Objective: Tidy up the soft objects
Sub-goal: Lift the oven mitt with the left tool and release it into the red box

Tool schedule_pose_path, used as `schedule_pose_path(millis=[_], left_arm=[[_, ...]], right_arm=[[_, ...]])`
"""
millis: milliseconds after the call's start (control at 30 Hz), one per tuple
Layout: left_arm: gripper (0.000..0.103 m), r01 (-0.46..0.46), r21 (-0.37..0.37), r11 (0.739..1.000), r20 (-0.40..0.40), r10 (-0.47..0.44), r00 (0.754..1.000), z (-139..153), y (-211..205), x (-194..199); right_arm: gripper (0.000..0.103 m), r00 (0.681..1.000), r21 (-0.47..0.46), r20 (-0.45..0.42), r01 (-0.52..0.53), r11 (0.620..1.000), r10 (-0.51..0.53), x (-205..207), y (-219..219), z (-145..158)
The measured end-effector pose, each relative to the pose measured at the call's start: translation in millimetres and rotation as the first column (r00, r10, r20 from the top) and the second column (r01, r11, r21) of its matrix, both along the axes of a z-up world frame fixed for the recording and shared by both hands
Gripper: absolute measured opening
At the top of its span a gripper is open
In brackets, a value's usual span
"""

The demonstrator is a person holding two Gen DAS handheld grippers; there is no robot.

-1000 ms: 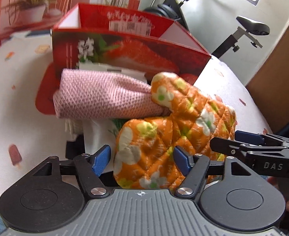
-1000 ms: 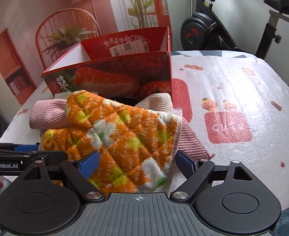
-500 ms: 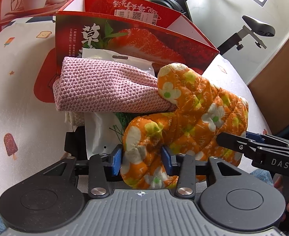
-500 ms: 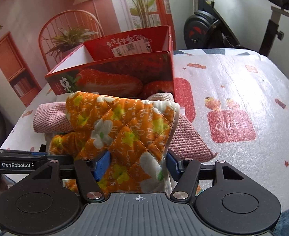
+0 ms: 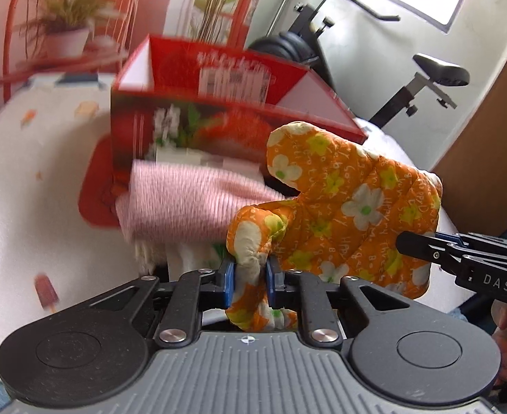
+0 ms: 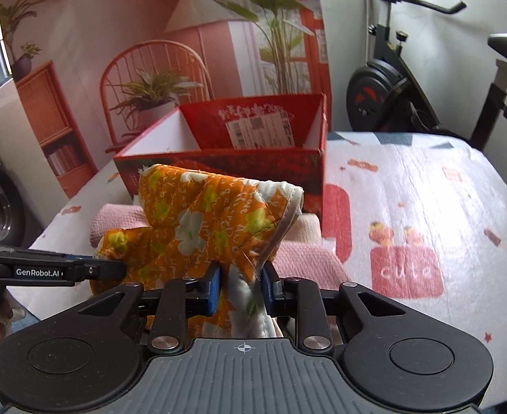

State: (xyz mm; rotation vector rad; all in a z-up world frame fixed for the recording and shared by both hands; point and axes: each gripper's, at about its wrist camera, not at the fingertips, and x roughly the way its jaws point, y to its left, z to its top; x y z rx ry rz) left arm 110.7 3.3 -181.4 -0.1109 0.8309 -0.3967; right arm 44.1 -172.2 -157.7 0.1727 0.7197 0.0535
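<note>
— Orange mitt [image 5: 353, 207], where?
— Clamped by both: left gripper [image 5: 250, 281] and right gripper [image 6: 241, 288] have just closed on it, above the pink towel [image 5: 188, 200], before the red box [image 6: 226, 158].
— Writing?
— "cute" on the table [image 6: 405, 270]; "GenRobot.AI", "DAS" on the grippers.

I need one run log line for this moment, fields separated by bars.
left gripper: shut on oven mitt fingertip end | right gripper: shut on mitt cuff | strawberry box: open, behind
</note>
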Motion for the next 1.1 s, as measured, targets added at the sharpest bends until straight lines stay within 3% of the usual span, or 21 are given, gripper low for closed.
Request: schedule_pose_path(millis=[167, 400, 533, 633, 733, 867, 1100], left_arm=[[0.019, 0.018, 0.021, 1.000, 0.129, -0.020, 0.991, 40, -6, 8], [0.019, -0.050, 0.001, 0.999, 0.256, 0.049, 0.965, 83, -19, 52], [0.019, -0.107, -0.020, 0.994, 0.296, 0.108, 0.949, 93, -27, 87], [0.019, -0.147, 0.040, 0.988, 0.324, 0.126, 0.937, 92, -38, 113], [0.020, -0.166, 0.054, 0.985, 0.303, 0.142, 0.942, 88, -41, 138], [0.019, -0.176, 0.098, 0.980, 0.251, 0.147, 0.957, 74, -45, 163], [0.019, -0.141, 0.119, 0.983, 0.092, 0.130, 0.987, 36, -38, 177]], right_arm=[[0.021, 0.994, -0.020, 0.110, -0.022, 1.000, 0.024, 14, -8, 35], [0.021, 0.966, -0.158, 0.246, -0.045, 0.986, 0.084, 64, -12, 70], [0.021, 0.949, -0.212, 0.297, -0.042, 0.976, 0.105, 103, -13, 75], [0.021, 0.937, -0.248, 0.326, -0.044, 0.968, 0.127, 135, -13, 69], [0.021, 0.935, -0.271, 0.331, -0.038, 0.962, 0.130, 164, -10, 59], [0.021, 0.954, -0.297, 0.267, -0.055, 0.953, 0.139, 193, -6, 38], [0.021, 0.978, -0.283, 0.147, -0.102, 0.954, 0.148, 211, 3, 1]])
